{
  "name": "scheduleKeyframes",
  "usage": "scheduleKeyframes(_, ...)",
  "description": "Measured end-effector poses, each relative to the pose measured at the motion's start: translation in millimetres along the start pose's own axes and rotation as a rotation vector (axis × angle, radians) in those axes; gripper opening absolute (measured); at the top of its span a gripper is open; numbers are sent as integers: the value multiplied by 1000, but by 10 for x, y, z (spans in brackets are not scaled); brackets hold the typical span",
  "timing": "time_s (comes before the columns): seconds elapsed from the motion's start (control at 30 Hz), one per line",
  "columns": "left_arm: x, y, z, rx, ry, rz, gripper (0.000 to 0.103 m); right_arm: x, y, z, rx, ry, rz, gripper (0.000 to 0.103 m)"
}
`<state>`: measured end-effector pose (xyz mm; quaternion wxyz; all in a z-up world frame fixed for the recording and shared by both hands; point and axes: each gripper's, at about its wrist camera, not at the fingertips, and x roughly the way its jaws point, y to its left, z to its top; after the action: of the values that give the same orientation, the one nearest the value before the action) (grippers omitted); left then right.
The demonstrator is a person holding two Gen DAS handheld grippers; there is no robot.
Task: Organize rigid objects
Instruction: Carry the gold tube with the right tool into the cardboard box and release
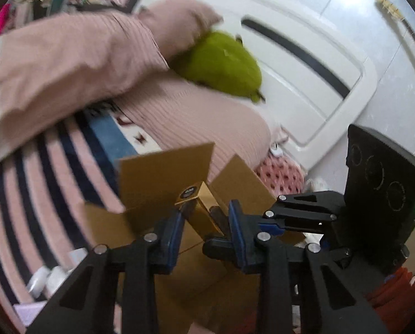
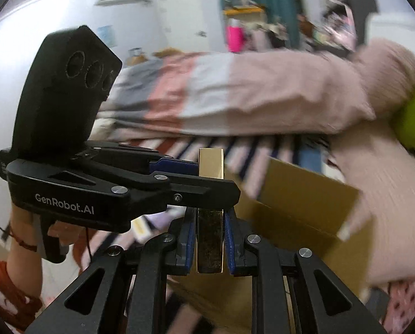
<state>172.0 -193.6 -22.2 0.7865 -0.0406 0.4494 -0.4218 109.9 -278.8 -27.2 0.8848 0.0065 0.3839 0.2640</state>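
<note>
A long gold rectangular box (image 1: pixel 200 208) with a black round label on its end is held between both grippers above an open cardboard box (image 1: pixel 162 175). My left gripper (image 1: pixel 207 222) has its blue pads on either side of the gold box, and the right gripper (image 1: pixel 296 217) comes in from the right at the same box. In the right wrist view my right gripper (image 2: pixel 210 236) is shut on the gold box (image 2: pixel 210 164), which stands upright. The left gripper (image 2: pixel 185 178) crosses in front of it and clamps it higher up.
The cardboard box (image 2: pixel 304 194) sits on a bed with a pink and navy striped sheet (image 1: pixel 40 172). A pink ribbed blanket (image 1: pixel 68 55) and a green plush toy (image 1: pixel 224 64) lie behind it. A white headboard (image 1: pixel 304 55) stands at the right.
</note>
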Motion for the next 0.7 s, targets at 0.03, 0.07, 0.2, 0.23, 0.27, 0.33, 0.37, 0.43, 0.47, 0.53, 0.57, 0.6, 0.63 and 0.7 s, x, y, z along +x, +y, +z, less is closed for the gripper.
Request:
scheduleKeyframes(0.03, 99, -31, 17, -2, 33, 2, 29, 20, -145, -20, 35, 31, -14, 13)
scheduleKeyframes(0.07, 210, -56, 39, -5, 72, 10, 30, 56, -235, -32, 55, 60, -26, 13)
scheduleKeyframes(0.2, 361, -119, 73, 21, 137, 138, 63, 189, -414, -146, 79, 159, -79, 14)
scheduleKeyframes(0.23, 324, -120, 64, 23, 122, 147, 72, 208, -417, -134, 64, 170, -102, 14)
scheduleKeyframes(0.27, 249, -114, 53, 20, 102, 148, 73, 204, -397, -132, 54, 168, -110, 16)
scheduleKeyframes(0.33, 47, -76, 16, 2, 58, 149, 73, 145, -334, -114, 24, 140, -114, 23)
scheduleKeyframes(0.37, -133, -51, -9, -9, 21, 162, 73, 84, -274, -131, 8, 120, -111, 26)
scheduleKeyframes(0.43, -443, 32, -97, -21, -37, 199, 77, 13, -118, -74, -24, 77, -73, 26)
scheduleKeyframes(0.47, -559, 76, -119, -29, -60, 223, 81, -12, -40, -44, -36, 61, -44, 26)
scheduleKeyframes(0.53, -848, 196, -243, -48, -107, 301, 82, -27, 184, -6, -70, 40, 23, 26)
scheduleKeyframes(0.57, -990, 244, -324, -59, -128, 336, 82, -12, 294, 10, -91, 35, 53, 26)
scheduleKeyframes(0.6, -1132, 305, -422, -76, -148, 367, 82, 13, 397, 22, -113, 33, 79, 26)
scheduleKeyframes(0.63, -1262, 374, -533, -95, -168, 402, 82, 56, 556, 26, -146, 34, 119, 26)
scheduleKeyframes(0.7, -1418, 540, -730, -129, -193, 461, 82, 169, 798, 18, -192, 50, 183, 26)
